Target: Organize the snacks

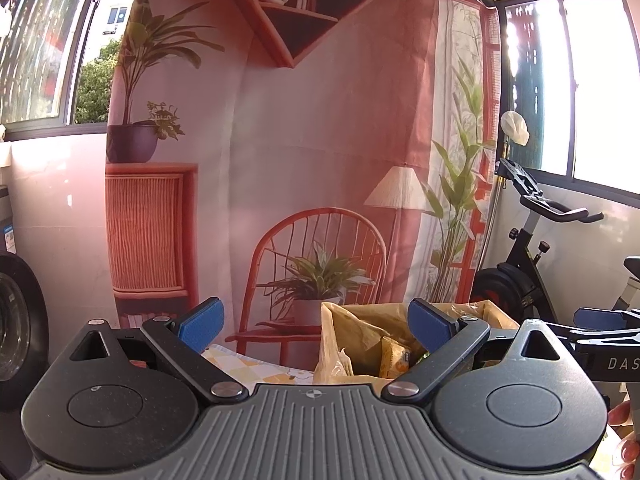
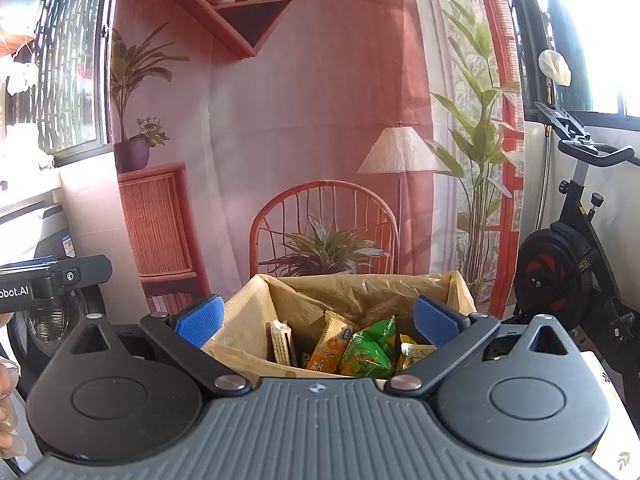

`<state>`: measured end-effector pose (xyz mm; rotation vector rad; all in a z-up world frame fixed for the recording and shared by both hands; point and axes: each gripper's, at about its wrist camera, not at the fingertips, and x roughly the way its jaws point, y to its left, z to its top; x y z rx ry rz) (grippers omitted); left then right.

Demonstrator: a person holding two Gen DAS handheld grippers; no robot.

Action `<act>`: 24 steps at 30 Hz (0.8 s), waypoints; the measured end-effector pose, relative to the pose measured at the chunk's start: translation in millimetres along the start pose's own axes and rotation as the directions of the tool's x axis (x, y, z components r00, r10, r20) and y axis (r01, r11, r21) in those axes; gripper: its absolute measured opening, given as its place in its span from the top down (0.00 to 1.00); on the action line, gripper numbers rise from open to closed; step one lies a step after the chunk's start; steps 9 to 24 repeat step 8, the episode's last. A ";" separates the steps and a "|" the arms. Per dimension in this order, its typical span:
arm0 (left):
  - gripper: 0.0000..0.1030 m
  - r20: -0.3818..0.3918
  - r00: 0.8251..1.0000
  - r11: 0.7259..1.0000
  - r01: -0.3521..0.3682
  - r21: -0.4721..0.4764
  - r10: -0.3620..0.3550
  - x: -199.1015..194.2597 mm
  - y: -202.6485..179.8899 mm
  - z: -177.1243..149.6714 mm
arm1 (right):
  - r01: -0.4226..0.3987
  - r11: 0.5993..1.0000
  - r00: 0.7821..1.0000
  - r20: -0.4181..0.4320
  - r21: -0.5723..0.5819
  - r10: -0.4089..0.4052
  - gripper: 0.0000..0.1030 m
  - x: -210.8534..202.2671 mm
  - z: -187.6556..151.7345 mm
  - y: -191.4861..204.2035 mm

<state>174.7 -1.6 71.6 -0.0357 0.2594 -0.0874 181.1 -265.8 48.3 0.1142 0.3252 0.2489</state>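
A tan box lined with a plastic bag [image 2: 352, 288] stands in front of my right gripper [image 2: 320, 322], which is open and empty just above its near rim. Inside lie a green snack pack [image 2: 366, 350], an orange pack [image 2: 332, 342], a wafer pack [image 2: 280, 346] and a yellow pack [image 2: 416, 350]. My left gripper [image 1: 316, 326] is open and empty, to the left of the same box [image 1: 344, 336]. The right gripper's side shows at the left wrist view's right edge [image 1: 600, 328].
A checked yellow tablecloth [image 1: 248, 364] covers the table under the box. A printed room backdrop [image 2: 320, 120] hangs behind. An exercise bike [image 2: 572, 264] stands at the right, a washing machine [image 1: 16, 320] at the left.
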 end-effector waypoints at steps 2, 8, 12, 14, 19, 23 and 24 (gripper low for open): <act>0.04 0.000 1.000 1.000 0.000 0.001 0.000 -0.2 -1.1 -0.3 | 0.001 1.000 1.000 0.000 0.000 -0.001 0.00 0.0 0.0 0.1; 0.04 0.000 1.000 1.000 -0.007 0.001 0.007 -0.8 -2.5 -1.0 | 0.001 1.000 1.000 0.000 0.000 -0.001 0.00 -0.1 -0.1 0.2; 0.04 0.000 1.000 1.000 -0.007 0.001 0.007 -0.8 -2.5 -1.0 | 0.001 1.000 1.000 0.000 0.000 -0.001 0.00 -0.1 -0.1 0.2; 0.04 0.000 1.000 1.000 -0.007 0.001 0.007 -0.8 -2.5 -1.0 | 0.001 1.000 1.000 0.000 0.000 -0.001 0.00 -0.1 -0.1 0.2; 0.04 0.000 1.000 1.000 -0.007 0.001 0.007 -0.8 -2.5 -1.0 | 0.001 1.000 1.000 0.000 0.000 -0.001 0.00 -0.1 -0.1 0.2; 0.04 0.000 1.000 1.000 -0.007 0.001 0.007 -0.8 -2.5 -1.0 | 0.001 1.000 1.000 0.000 0.000 -0.001 0.00 -0.1 -0.1 0.2; 0.04 0.000 1.000 1.000 -0.007 0.001 0.007 -0.8 -2.5 -1.0 | 0.001 1.000 1.000 0.000 0.000 -0.001 0.00 -0.1 -0.1 0.2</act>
